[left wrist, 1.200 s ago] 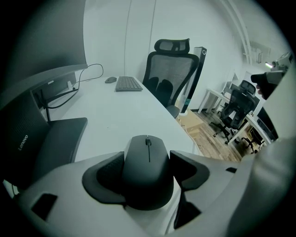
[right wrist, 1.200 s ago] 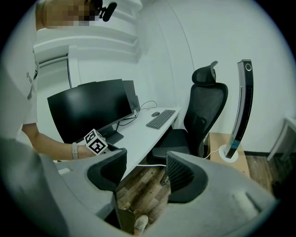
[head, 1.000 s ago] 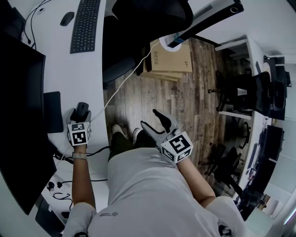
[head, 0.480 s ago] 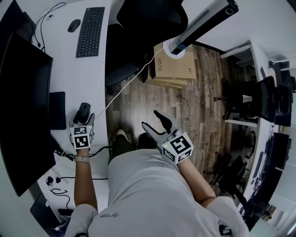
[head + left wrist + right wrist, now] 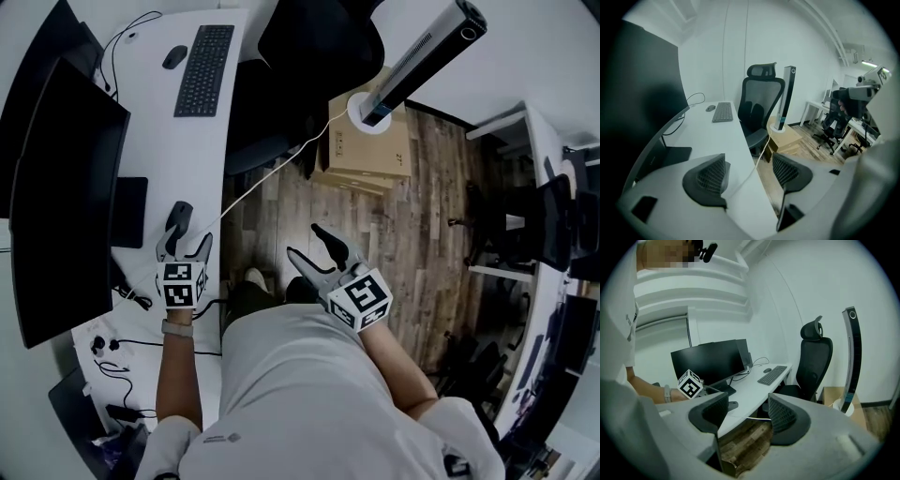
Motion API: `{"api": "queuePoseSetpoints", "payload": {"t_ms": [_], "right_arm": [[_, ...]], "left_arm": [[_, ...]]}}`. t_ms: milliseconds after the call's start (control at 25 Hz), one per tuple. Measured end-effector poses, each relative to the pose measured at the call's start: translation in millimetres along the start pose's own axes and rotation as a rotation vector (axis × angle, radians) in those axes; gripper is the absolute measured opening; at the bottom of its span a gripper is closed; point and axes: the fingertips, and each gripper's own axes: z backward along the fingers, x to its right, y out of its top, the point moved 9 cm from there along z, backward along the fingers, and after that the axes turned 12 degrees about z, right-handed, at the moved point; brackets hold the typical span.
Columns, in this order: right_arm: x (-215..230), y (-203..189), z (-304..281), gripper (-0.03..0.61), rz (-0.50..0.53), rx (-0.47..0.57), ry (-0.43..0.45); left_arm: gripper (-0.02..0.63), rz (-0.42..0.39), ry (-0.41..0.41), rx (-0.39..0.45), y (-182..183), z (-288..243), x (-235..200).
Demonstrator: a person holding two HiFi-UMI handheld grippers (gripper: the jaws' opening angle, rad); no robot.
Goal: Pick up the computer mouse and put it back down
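Observation:
A black computer mouse [image 5: 179, 216] lies on the white desk [image 5: 211, 141] near its front edge. My left gripper [image 5: 187, 246] is open just behind it and slightly to its right; the mouse sits ahead of the left finger, not between the jaws. In the left gripper view the gripper [image 5: 750, 173] holds nothing, only a white cable [image 5: 757, 159] runs past the gap, and the mouse is hidden. My right gripper [image 5: 322, 246] hangs open and empty over the wooden floor; its own view [image 5: 743, 416] shows nothing between the jaws.
A keyboard [image 5: 204, 58] and a second mouse [image 5: 175, 56] lie at the desk's far end. A large monitor [image 5: 66, 197] stands left. A black office chair [image 5: 309, 37], a cardboard box [image 5: 370, 145] and a tall tower fan [image 5: 422, 56] are beyond the desk edge.
My left gripper had its jaws around the mouse; now they stand wider apart and have drawn back and right, leaving the mouse on the desk. The right gripper has held still.

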Motion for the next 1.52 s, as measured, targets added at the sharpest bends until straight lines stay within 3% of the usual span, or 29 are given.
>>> {"api": "queuePoseSetpoints", "payload": {"t_ms": [800,1520], "right_arm": [[-1.0,25.6,35.2,0.264,0.076,0.174,0.17],[-48.1,53.3,41.0,0.264,0.165,0.26,0.316]], "left_arm": [[0.296,0.022,-0.05,0.278,19.1,116.6,109.7],[0.296,0.124,-0.135,0.51,11.7,194.0,119.3]]}}
